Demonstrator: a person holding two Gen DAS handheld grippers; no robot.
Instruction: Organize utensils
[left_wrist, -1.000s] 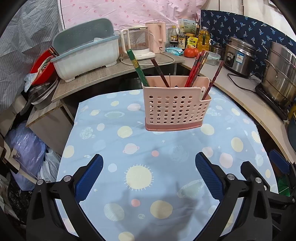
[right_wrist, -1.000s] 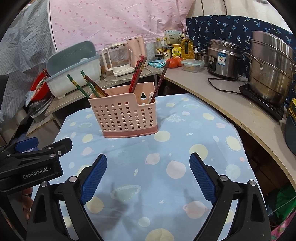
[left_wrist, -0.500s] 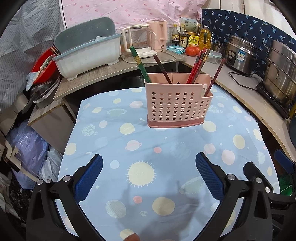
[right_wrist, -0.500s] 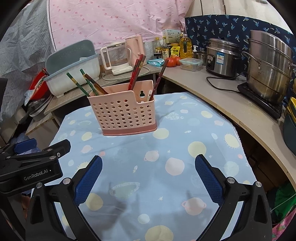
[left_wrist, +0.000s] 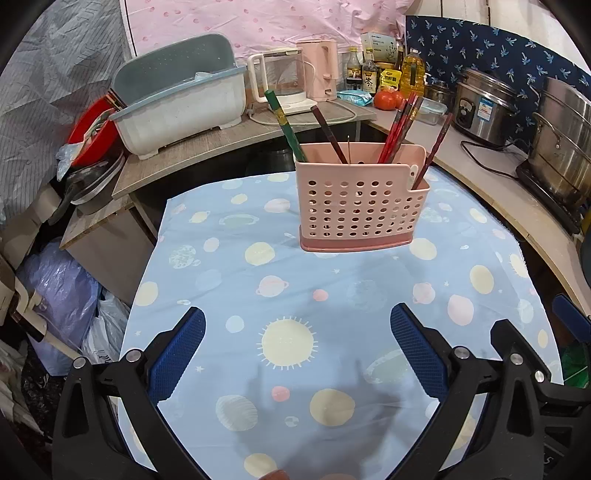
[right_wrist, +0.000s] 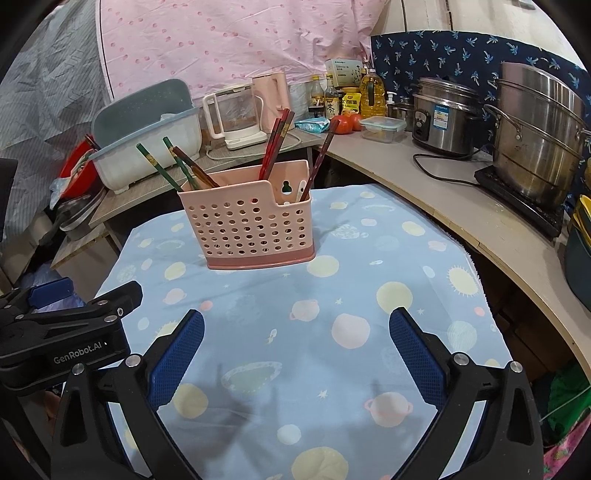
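A pink perforated utensil holder (left_wrist: 360, 201) (right_wrist: 251, 225) stands upright at the far side of a table under a blue planet-print cloth (left_wrist: 295, 343) (right_wrist: 343, 332). Green chopsticks (left_wrist: 286, 127) (right_wrist: 159, 170) lean out of its left side. Red and dark chopsticks (left_wrist: 400, 125) (right_wrist: 275, 142) lean out to the right. My left gripper (left_wrist: 297, 354) hangs open over the near cloth, nothing between its blue pads. My right gripper (right_wrist: 295, 354) is open too and empty, well short of the holder. The left gripper's black body (right_wrist: 66, 332) shows at the lower left of the right wrist view.
A curved counter (right_wrist: 461, 199) on the right carries a rice cooker (right_wrist: 445, 118), stacked steel pots (right_wrist: 535, 147) and a cable. Behind the table stand a dish rack (left_wrist: 181, 99), kettles (left_wrist: 284, 86) and bottles. Plastic bags (left_wrist: 70, 291) lie on the floor at left.
The right gripper's pads have spread a little wider. In both views the holder has shifted slightly in the picture; the chopsticks stay in it.
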